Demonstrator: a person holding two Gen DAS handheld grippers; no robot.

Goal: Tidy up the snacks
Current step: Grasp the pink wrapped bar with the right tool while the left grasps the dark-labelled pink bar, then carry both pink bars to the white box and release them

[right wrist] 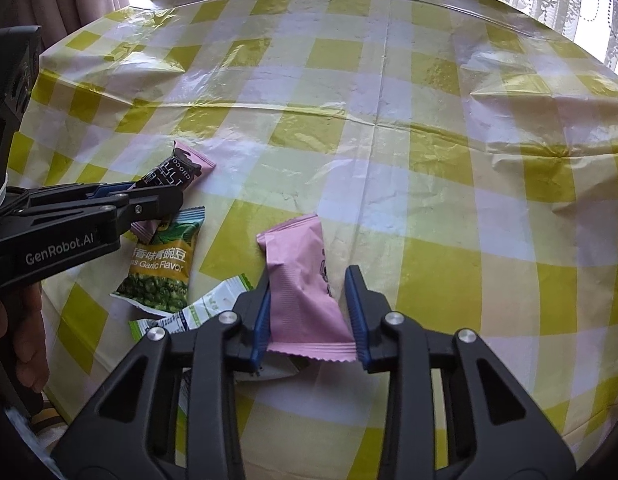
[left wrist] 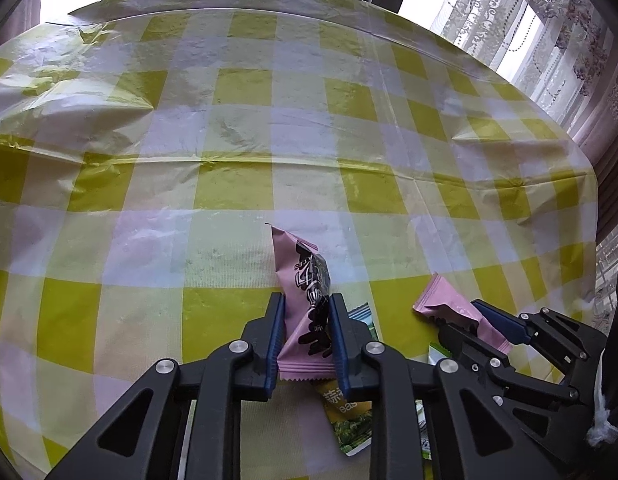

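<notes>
Step in hand: taking hold of two pink packets, one per gripper. Nearest, the left gripper (left wrist: 305, 300) has its jaws nearly shut, pads pressing both sides of a pink chocolate packet (left wrist: 305, 312) squeezed on edge between them; the right gripper (right wrist: 312, 280) stands partly open astride a second pink packet (right wrist: 299, 280), the left pad touching it, the right pad apparently just clear; no firm grip is evident. Left of that packet lie a green pea packet (right wrist: 161, 268) and a white-green packet (right wrist: 201, 308) on the checked tablecloth (right wrist: 389, 140); the far cloth shows no container. Next move, as judged: finish closing the right jaws, lift both packets clear of the neighbours, then group them by kind.
</notes>
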